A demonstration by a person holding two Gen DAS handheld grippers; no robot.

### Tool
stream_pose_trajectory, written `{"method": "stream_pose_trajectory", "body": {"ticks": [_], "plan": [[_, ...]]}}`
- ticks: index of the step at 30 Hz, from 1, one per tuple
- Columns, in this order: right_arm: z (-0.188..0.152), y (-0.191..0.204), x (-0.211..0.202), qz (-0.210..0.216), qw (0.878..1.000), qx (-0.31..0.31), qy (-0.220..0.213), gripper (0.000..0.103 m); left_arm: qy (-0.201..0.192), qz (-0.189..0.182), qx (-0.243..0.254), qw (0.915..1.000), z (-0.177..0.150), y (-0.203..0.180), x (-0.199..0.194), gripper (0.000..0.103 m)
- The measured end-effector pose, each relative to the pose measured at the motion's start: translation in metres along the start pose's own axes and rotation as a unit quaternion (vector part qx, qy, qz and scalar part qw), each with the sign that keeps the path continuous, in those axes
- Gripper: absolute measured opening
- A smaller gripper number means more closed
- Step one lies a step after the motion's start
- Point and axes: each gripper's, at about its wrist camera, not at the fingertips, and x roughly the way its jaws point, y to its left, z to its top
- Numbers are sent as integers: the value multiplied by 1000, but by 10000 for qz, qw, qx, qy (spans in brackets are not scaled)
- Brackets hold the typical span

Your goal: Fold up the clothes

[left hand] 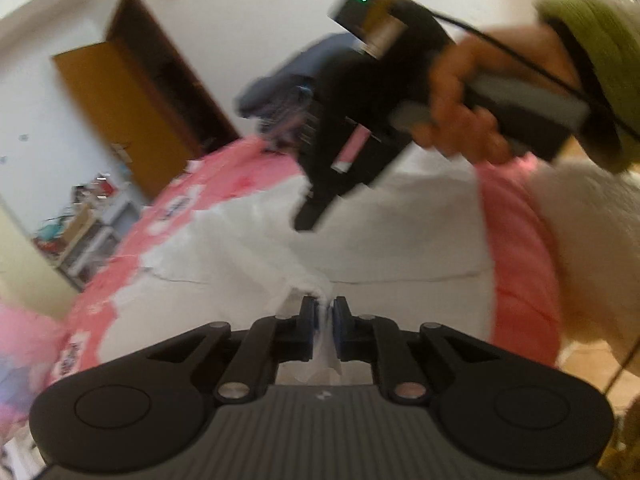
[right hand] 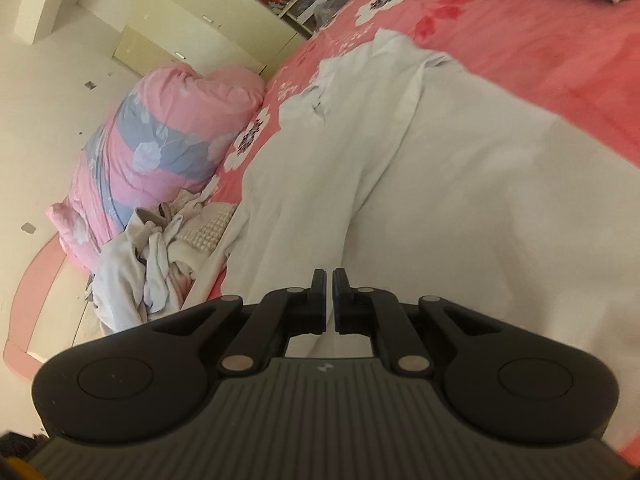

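A: How is the left gripper (left hand: 323,312) set?

B: It is clamped on a bunched edge of the white garment (left hand: 400,232), pinched at the pad tips; a tail of cloth is seen hanging back between the fingers toward six o'clock.

A: And the right gripper (right hand: 327,292)?

B: Its jaws are drawn together with only a slit left, and nothing can be made out between them in its own view. In the left view it is seen at one o'clock, held by a hand (left hand: 460,108) in a green sleeve (left hand: 592,52), its tip lowered onto the cloth.

A: Where is the garment laid?

B: It is spread across the pink flowered bedsheet (right hand: 520,40), reaching from the right gripper out toward twelve o'clock, with a raised ridge running up its middle.

A: How should this fold be done well?

B: The pinched edge is best carried low and level, so the thin fabric is not dragged into new creases. The far layer should probably be pinned by the right gripper while the edge is brought over, and edges matched before release.

A: What of the materials?

B: The garment is thin, limp and matte, easily wrinkled. At nine o'clock a plump pink-and-grey duvet roll (right hand: 160,152) and a crumpled pile of pale clothes (right hand: 152,264) are seen.
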Motion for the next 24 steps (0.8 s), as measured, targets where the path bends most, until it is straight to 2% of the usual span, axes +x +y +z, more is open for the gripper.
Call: {"method": "stream_pose_trajectory", "body": {"ticks": [1, 3, 6, 8, 10, 12, 15, 16, 20, 24], "plan": [[0, -1, -1, -18, 10000, -3, 3, 4, -34, -71, -38, 10000, -1, -1, 0, 24], [-1, -3, -2, -57, 10000, 37, 17, 5, -131, -199, -187, 9995, -2, 0, -4, 49], [0, -7, 1, -55, 9999, 124, 73, 5, -342, -534, -759, 9951, -6, 19, -19, 56], [0, -8, 4, -19, 9998, 146, 148, 6, -496, -811, -1235, 9878, -11, 36, -31, 61], [-1, -7, 8, 38, 9996, 177, 219, 7, -598, -1056, -1882, 9746, -22, 59, -41, 61], [-3, -5, 9, 67, 9996, 162, 233, 10, -601, -1056, -2573, 9587, -33, 83, -44, 61], [-6, -4, 11, 127, 9993, 170, 309, 12, -316, -883, -3217, 9422, -42, 112, -32, 58], [-7, -2, 10, 144, 9993, 143, 323, 12, -190, -863, -3285, 9404, -42, 117, -26, 58], [-12, 7, 4, 199, 9992, -104, 343, 13, 52, -933, -2636, 9601, -33, 111, -12, 59], [-20, 27, -14, 150, 9956, -900, 191, 18, 295, -965, -2245, 9692, -34, 94, -6, 60]]}}
